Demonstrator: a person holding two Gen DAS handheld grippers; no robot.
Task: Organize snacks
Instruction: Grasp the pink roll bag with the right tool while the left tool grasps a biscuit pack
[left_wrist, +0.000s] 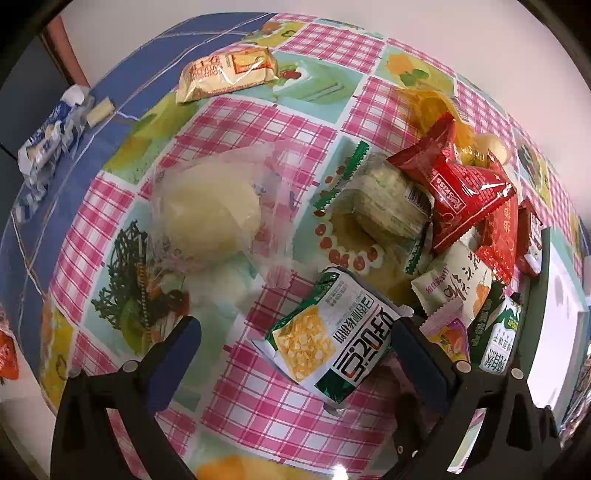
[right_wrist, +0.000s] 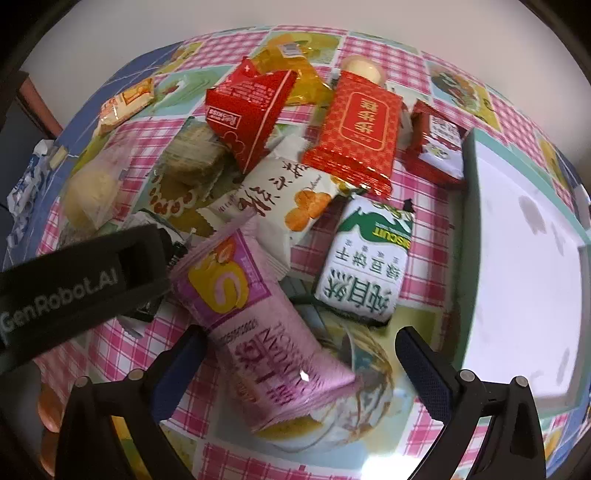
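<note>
Here, my snacks lie heaped on the desk (left_wrist: 229, 122), which wears a glossy pink-checked cloth with fruit pictures. In the left wrist view, a green and white foil packet printed with yellow cubes (left_wrist: 328, 336) sits at lower centre, a clear bag holding a pale round bun (left_wrist: 210, 206) left of centre, and a red crinkled packet (left_wrist: 458, 192) tops the pile at right. In the right wrist view, a pink wrapped roll-cake packet (right_wrist: 258, 332) lies slanted at lower centre, with a white and green biscuit packet (right_wrist: 364, 266) beside it and a red gold-patterned packet (right_wrist: 356, 129) above.

A white tray with a mint-green rim (right_wrist: 469, 177) fills the right edge of the frame, bare inside. Open cloth shows at lower left in the left wrist view.

My left tongs (left_wrist: 295, 347) stand wide open; the right finger touches the green packet's edge. My right tongs (right_wrist: 299, 365) are also spread wide, straddling the pink packet's lower end, gripping nothing.
</note>
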